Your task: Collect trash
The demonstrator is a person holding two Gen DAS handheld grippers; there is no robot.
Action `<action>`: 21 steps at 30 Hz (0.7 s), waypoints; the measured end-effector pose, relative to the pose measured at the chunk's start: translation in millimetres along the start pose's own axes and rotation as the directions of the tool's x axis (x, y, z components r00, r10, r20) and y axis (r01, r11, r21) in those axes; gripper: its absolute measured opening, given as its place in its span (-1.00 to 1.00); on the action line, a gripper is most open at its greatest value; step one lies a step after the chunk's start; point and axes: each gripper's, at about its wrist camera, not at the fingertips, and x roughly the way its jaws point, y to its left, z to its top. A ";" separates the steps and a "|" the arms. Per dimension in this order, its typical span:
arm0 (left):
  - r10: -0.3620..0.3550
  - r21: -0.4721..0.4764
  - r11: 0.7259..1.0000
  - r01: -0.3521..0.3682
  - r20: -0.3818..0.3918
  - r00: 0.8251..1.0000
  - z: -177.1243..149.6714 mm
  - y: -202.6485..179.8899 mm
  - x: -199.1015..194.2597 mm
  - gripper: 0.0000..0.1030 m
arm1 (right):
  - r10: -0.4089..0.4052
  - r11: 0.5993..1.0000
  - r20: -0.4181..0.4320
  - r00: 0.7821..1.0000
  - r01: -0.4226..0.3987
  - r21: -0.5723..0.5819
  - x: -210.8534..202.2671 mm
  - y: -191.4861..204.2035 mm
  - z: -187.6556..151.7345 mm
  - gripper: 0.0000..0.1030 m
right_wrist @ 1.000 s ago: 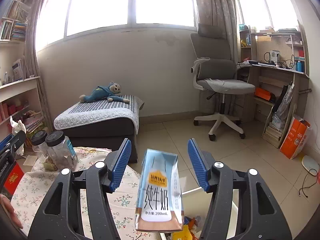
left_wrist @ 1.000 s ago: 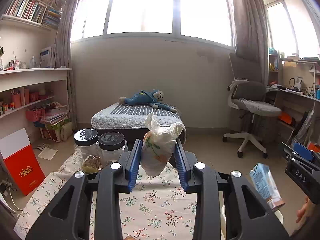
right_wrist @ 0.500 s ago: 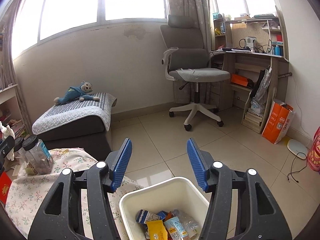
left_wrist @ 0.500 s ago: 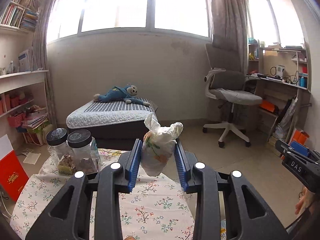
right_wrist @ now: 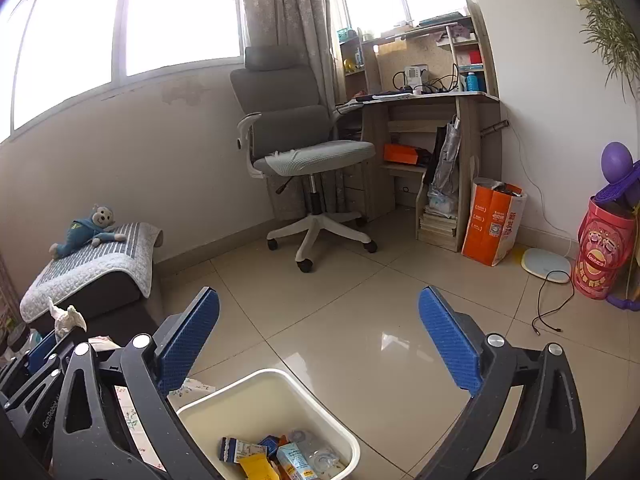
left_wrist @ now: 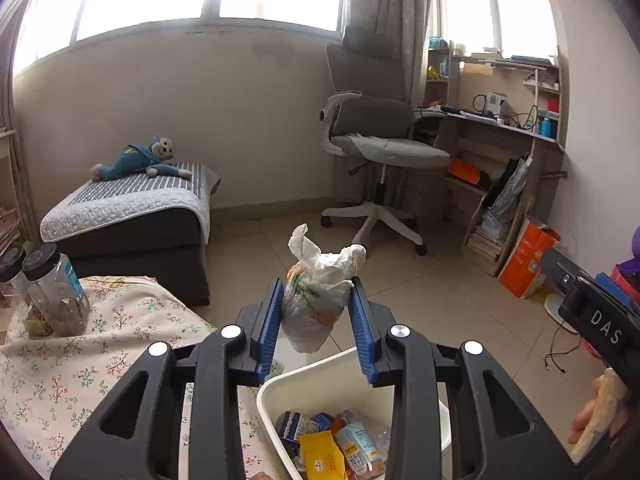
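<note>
You'd got your left gripper (left_wrist: 316, 320) clamped on the knotted plastic bag (left_wrist: 318, 300), bin (left_wrist: 268, 396) just below it, while your right gripper (right_wrist: 318, 344), jaws just opened wide, was empty above the already-dumped cartons (right_wrist: 292, 460), leaving that bag to drop.

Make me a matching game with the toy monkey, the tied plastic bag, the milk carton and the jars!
Things:
1. toy monkey
2. tied plastic bag
3. milk carton
4. jars

Places:
a. inside the white bin
b. on the flowery cloth
c. between the left gripper pads
d. lying on the striped cover

Pairs: 1-d, 2-c, 3-a, 4-b
</note>
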 end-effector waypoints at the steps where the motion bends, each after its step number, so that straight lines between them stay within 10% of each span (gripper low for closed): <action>1: -0.013 0.002 1.000 0.013 -0.006 1.000 2.0 -5.5 3.3 -0.34 | -0.014 1.000 0.004 1.000 0.014 0.010 0.1 -5.5 1.1 0.86; 9: -0.071 0.043 0.996 0.073 -0.050 0.996 7.7 -47.2 25.9 -0.29 | -0.081 0.993 -0.006 0.997 0.081 0.086 5.1 -45.1 6.1 0.86; 11: -0.066 0.058 0.996 0.069 -0.053 0.996 8.5 -54.0 28.9 0.15 | -0.091 0.992 -0.008 0.996 0.091 0.091 5.1 -49.9 6.4 0.86; 21: -0.013 0.051 0.999 0.013 0.005 1.000 13.1 -40.8 12.0 0.75 | -0.099 0.994 -0.020 0.995 0.100 0.035 0.5 -27.8 4.8 0.86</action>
